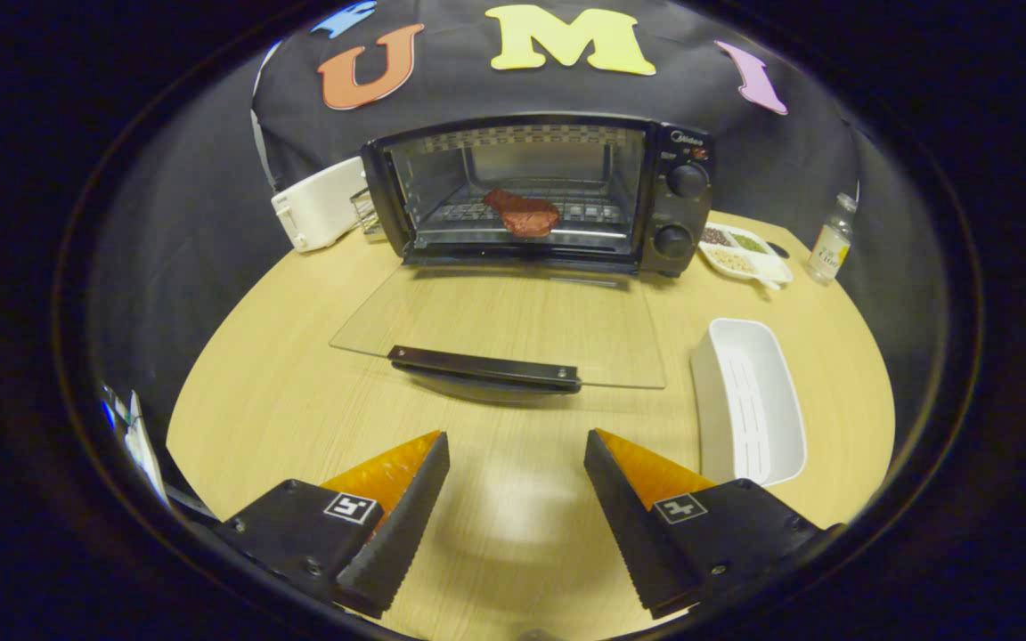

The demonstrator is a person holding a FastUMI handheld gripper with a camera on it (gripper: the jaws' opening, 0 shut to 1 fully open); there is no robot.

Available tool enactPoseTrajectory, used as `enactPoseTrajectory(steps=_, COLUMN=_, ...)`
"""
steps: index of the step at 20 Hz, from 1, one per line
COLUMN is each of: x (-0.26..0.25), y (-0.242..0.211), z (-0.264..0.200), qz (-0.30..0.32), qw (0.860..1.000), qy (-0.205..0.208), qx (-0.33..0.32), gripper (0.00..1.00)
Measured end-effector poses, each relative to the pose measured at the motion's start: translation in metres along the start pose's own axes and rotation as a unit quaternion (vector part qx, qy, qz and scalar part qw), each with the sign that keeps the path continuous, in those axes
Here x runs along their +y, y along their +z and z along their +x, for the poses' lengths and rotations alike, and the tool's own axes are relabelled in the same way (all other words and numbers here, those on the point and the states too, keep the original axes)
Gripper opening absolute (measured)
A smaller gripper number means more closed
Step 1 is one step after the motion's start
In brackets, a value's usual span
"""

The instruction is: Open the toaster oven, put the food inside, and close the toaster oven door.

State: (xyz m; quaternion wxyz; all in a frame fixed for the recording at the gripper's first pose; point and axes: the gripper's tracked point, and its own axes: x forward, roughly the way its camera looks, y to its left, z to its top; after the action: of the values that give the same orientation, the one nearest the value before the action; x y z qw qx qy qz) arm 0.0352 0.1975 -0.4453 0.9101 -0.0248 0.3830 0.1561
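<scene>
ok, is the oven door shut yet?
No, the glass door lies folded down flat ahead of the open gripper, with the meat on the rack inside the toaster oven.

The tongs (517,445) had two wedge-shaped fingers with serrated inner edges, square printed markers and small screws.

Meat (522,214) inside toaster oven (538,194); tray (749,401) right of its door (500,329).
</scene>
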Motion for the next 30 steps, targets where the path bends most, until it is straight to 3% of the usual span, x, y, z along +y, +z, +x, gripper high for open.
enactPoseTrajectory(steps=8, x=0.0, y=0.012, z=0.047, qz=-0.024, qw=0.999, qy=-0.035, qx=-0.006, gripper=0.98)
enactPoseTrajectory(steps=15, x=-0.001, y=0.028, z=0.036, qz=-0.025, qw=0.999, qy=-0.034, qx=-0.001, gripper=0.98)
enactPoseTrajectory(steps=27, x=0.0, y=0.151, z=0.0, qz=-0.03, qw=0.995, qy=-0.029, qx=-0.091, gripper=0.98)
enactPoseTrajectory(steps=30, x=0.0, y=0.164, z=-0.009, qz=-0.046, qw=0.992, qy=-0.032, qx=-0.11, gripper=0.98)
